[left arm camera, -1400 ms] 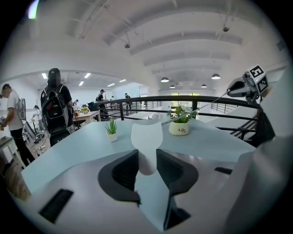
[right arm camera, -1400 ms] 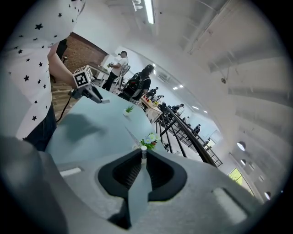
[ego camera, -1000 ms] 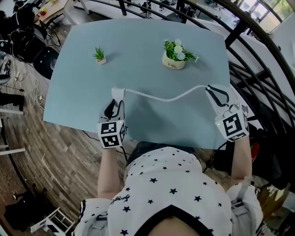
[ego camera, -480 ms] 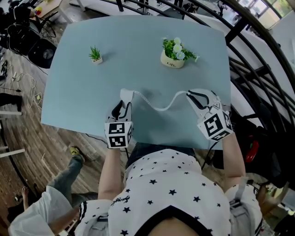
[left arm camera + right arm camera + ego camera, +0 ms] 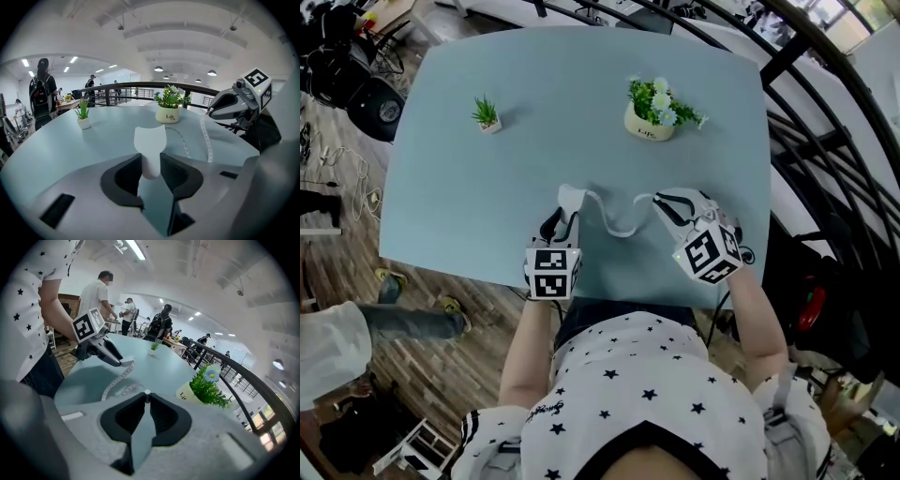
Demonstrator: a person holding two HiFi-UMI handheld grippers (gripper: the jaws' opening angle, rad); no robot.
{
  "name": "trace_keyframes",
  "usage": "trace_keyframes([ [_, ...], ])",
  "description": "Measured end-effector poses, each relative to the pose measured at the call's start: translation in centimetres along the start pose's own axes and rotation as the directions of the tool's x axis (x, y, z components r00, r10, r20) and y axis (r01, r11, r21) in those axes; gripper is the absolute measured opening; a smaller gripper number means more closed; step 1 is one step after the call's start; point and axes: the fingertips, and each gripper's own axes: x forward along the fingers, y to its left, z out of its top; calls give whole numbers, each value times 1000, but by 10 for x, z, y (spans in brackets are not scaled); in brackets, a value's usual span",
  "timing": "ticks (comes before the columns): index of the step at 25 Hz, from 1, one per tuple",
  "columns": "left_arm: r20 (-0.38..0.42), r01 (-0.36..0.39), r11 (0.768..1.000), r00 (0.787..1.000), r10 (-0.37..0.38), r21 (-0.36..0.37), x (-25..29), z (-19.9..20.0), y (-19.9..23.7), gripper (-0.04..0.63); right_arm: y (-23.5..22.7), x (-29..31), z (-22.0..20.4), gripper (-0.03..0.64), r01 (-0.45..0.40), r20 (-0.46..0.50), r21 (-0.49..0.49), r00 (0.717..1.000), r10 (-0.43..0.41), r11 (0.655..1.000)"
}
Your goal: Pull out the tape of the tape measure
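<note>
The white tape measure case [image 5: 570,197] sits between the jaws of my left gripper [image 5: 565,214], which is shut on it; in the left gripper view the case [image 5: 150,145] sticks out past the pads. The white tape [image 5: 622,225] sags in a slack loop on the blue-grey table [image 5: 469,206] and runs over to my right gripper [image 5: 662,202]. That gripper is shut on the small tab at the tape's end [image 5: 146,393], its jaws almost touching. The two grippers stand close together near the table's front edge.
A cream pot of white flowers [image 5: 654,114] stands at the back, right of centre, and a small green plant [image 5: 487,114] at the back left. Black railings [image 5: 825,169] run along the right side. A person's leg [image 5: 394,321] is on the wooden floor at left.
The grippers have come much closer together, both moving toward the middle. The tape, a long shallow wave before, now hangs in a short slack loop between them.
</note>
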Motion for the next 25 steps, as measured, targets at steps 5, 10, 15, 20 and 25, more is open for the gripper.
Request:
trace_keyframes([
  [5, -46, 6, 1000, 999, -6, 1, 13, -8, -5, 121, 5, 21, -14, 41, -22, -29, 39, 999, 23, 999],
  [10, -85, 14, 1000, 996, -12, 16, 26, -14, -8, 121, 8, 41, -27, 41, -38, -53, 81, 998, 43, 996],
  [15, -99, 6, 999, 995, -2, 40, 35, -19, -11, 121, 14, 57, -41, 41, -30, -76, 118, 996, 39, 993],
  [20, -96, 2, 998, 995, 4, 62, 37, -17, -14, 123, 17, 64, -49, 41, 1, -86, 171, 996, 13, 985],
  [25, -88, -2, 998, 996, 8, 64, 38, -17, -15, 123, 18, 69, -62, 41, 37, -112, 200, 994, -14, 979],
])
